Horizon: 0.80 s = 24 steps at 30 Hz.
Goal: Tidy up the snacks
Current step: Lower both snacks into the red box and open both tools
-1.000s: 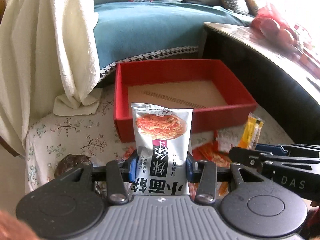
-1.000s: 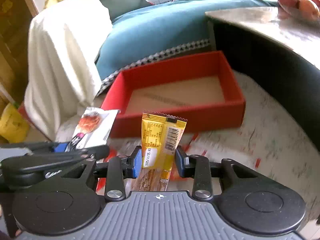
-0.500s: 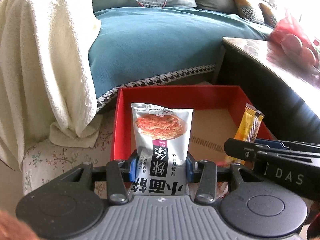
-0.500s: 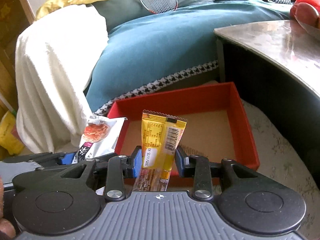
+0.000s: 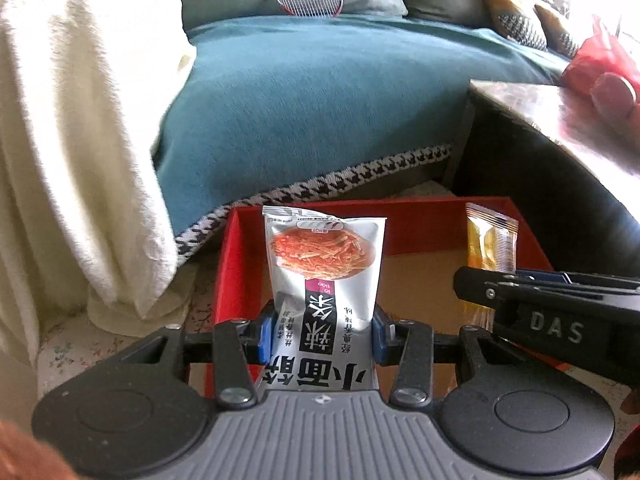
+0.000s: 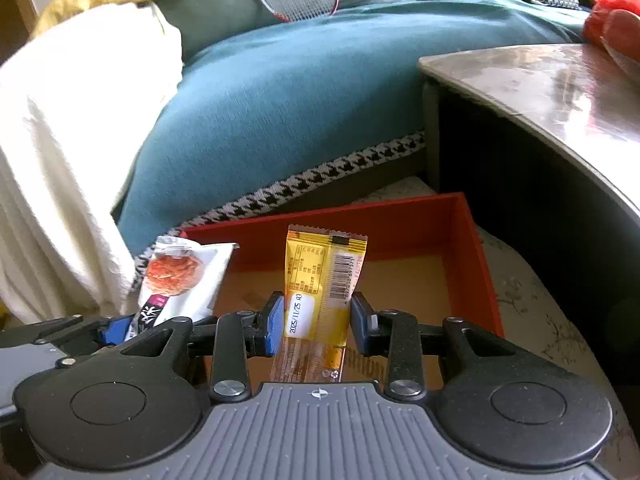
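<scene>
My left gripper is shut on a silver noodle-snack packet and holds it upright over the red box. My right gripper is shut on a yellow snack bar and holds it upright over the same red box. The box has a brown cardboard floor and looks empty. The right gripper with the yellow bar shows at the right of the left wrist view. The silver packet shows at the left of the right wrist view.
A teal sofa cover with a houndstooth hem lies behind the box. A white towel hangs at the left. A dark table with a shiny top stands at the right, with red bagged fruit on it. The box sits on a floral cloth.
Both grippers have moved forward with their snacks, from in front of the red box to over it. The loose snacks on the cloth have dropped out of view.
</scene>
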Tool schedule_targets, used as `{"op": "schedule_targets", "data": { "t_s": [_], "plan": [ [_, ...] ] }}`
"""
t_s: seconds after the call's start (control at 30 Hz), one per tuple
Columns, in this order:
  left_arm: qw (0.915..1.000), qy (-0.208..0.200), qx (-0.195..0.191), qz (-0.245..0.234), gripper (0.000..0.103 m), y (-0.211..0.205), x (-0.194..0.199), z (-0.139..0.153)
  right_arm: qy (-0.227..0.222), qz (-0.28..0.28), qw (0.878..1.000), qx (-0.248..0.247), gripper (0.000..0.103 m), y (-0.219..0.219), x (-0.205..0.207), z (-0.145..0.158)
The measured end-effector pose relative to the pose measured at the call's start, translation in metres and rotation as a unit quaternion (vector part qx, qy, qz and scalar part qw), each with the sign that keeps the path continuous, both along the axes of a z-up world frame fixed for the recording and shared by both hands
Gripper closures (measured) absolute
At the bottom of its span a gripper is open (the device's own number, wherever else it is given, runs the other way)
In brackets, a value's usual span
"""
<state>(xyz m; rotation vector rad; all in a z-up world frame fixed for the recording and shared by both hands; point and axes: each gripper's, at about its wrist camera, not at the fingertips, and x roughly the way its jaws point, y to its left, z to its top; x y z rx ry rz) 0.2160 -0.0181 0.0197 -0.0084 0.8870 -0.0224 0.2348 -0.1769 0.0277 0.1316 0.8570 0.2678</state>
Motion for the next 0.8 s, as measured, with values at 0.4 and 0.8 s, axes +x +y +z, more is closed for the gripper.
{"op": "schedule_targets", "data": {
  "t_s": [0.4, 0.8],
  "plan": [
    [0.999, 0.033, 0.029, 0.006, 0.065, -0.01, 0.033, -0.04, 0.043, -0.019, 0.998, -0.033, 0.065, -0.003, 0.046, -0.044],
    [0.9969, 0.044, 0.066, -0.002, 0.045, -0.014, 0.032, -0.049, 0.058, -0.012, 0.997, -0.051, 0.053, -0.003, 0.042, -0.044]
  ]
}}
